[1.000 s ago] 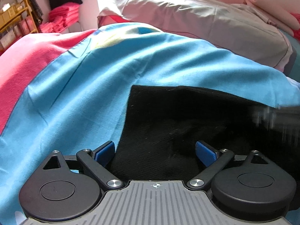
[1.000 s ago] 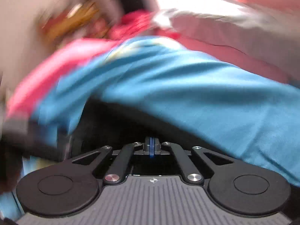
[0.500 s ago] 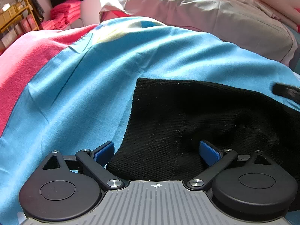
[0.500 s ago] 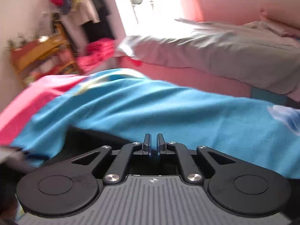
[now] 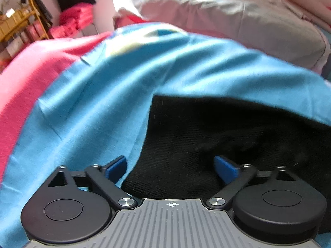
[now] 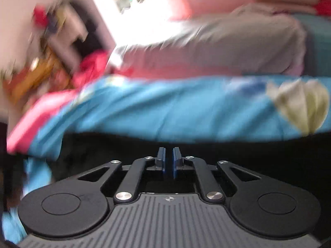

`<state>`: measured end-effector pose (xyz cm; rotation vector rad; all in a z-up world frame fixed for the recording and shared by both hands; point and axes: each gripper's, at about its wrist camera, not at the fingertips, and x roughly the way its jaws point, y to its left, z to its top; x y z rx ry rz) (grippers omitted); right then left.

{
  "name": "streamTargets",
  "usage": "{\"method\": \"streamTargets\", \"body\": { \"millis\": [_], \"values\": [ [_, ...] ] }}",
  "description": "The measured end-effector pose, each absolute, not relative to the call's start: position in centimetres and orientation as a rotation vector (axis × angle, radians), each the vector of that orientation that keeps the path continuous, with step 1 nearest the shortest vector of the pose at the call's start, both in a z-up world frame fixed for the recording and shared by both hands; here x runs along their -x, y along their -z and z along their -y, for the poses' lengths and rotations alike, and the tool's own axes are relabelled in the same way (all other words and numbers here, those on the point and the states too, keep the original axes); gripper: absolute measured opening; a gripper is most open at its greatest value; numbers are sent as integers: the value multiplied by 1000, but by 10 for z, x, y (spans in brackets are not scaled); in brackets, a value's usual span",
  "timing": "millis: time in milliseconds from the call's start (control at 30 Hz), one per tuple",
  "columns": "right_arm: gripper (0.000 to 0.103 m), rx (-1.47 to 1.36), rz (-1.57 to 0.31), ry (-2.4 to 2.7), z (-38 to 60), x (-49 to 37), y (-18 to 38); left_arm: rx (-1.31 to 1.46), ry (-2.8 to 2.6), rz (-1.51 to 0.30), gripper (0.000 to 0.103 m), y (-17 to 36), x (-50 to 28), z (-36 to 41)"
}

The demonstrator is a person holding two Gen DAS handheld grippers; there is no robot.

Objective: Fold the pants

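Black knit pants (image 5: 217, 128) lie on a blue bedsheet (image 5: 103, 103). My left gripper (image 5: 170, 165) is open, low over the near left corner of the pants, with its blue pads (image 5: 225, 166) on either side of the fabric edge. In the right wrist view the pants (image 6: 258, 153) stretch as a dark band below the sheet (image 6: 165, 107). My right gripper (image 6: 169, 157) is nearly closed, with a narrow gap between its pads and nothing visible in it. The right view is blurred by motion.
A grey pillow (image 5: 238, 16) lies at the head of the bed. A pink blanket (image 5: 26, 66) covers the left side. A yellow shelf (image 5: 18, 24) and stacked pink cloths (image 5: 76, 18) stand beyond the bed at far left.
The right gripper has opened from fully shut to a narrow gap and has swung; its view now faces the pillow. The left gripper stays open over the pants corner.
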<state>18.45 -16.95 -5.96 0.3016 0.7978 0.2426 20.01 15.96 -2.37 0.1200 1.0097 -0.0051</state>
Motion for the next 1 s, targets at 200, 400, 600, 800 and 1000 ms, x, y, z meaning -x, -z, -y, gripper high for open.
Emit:
{"method": "streamTargets", "body": {
  "millis": [200,400,600,800,1000],
  "values": [
    [4,-394,-707,54,231,-168,66,-133,67,-944,103,12,-200,-118],
    [22,-275,-721,-78,246,-129,58,-184,39,-1004,103,47,-212,-96],
    [8,-426,-659,107,351,-114,61,-137,42,-1023,103,49,-214,-107],
    [28,-462,-692,74,373,-92,53,-136,17,-1018,103,48,-213,-102],
    [30,-570,-564,451,441,-70,54,-142,8,-1025,103,47,-213,-100]
  ]
}}
